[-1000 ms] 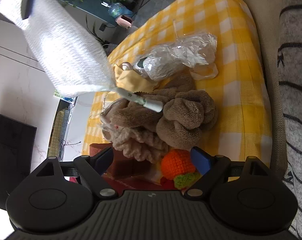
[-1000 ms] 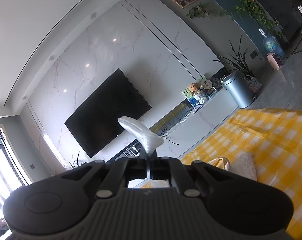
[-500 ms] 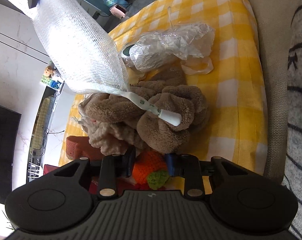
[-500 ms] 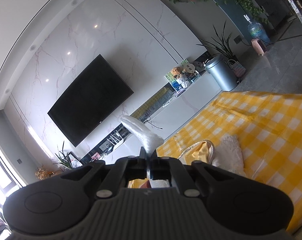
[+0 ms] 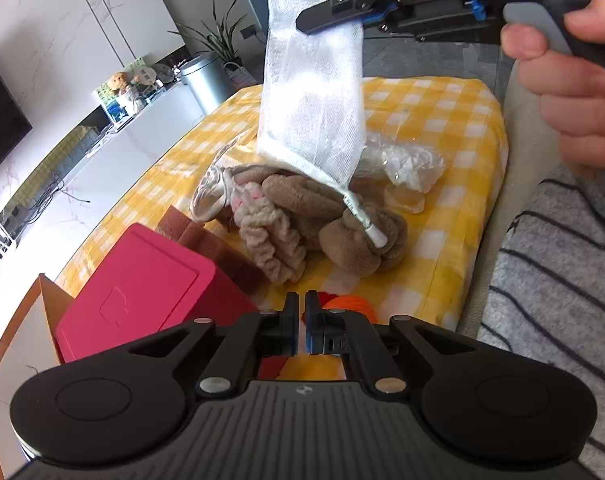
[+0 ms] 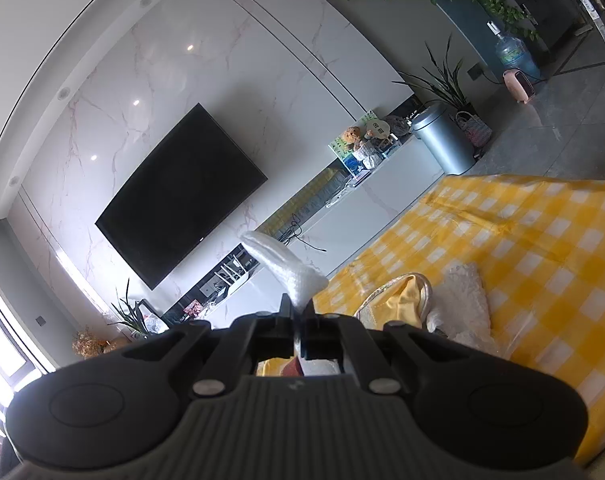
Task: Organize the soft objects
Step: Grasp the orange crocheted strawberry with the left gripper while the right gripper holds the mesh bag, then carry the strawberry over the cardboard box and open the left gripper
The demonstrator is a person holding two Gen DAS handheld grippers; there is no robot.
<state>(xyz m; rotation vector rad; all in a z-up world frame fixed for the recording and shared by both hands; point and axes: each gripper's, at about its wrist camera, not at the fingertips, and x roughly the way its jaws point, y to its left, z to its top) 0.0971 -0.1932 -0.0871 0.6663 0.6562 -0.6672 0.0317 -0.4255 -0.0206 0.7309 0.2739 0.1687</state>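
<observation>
Only the left wrist view shows the whole white mesh bag (image 5: pixel 312 80): a long, translucent net pouch hanging from the right claw (image 5: pixel 322 22), whose black fingers pinch its top edge. Its zipper tape and white pull (image 5: pixel 366 224) trail down onto the heap below. The right hand (image 5: pixel 570 80) grips that tool's handle at the upper right.

Under the bag, on the yellow-and-white checked cloth (image 5: pixel 454 128) over the desk, lies a pile of soft things: a brown fleecy bundle (image 5: pixel 334 216), a beige ruffled knit piece (image 5: pixel 270 240) and a crinkled clear plastic wrap (image 5: pixel 410 164) behind them. An orange crocheted item (image 5: pixel 354 306) peeks out just beyond the left claw (image 5: pixel 301 312), whose jaws are pressed nearly together with nothing visible between them. A smooth pink box (image 5: pixel 138 292) sits to the left, with brown blocks (image 5: pixel 206 236) beside it.

The right wrist view looks outward instead: only a folded white tip of the bag (image 6: pixel 286 264) rises from the pinched jaws, with a black television (image 6: pixel 178 192) on a marbled wall, a grey bin (image 6: pixel 442 140), and yellow fabric (image 6: pixel 406 296) beside a white fluffy piece (image 6: pixel 462 292) on the cloth.
</observation>
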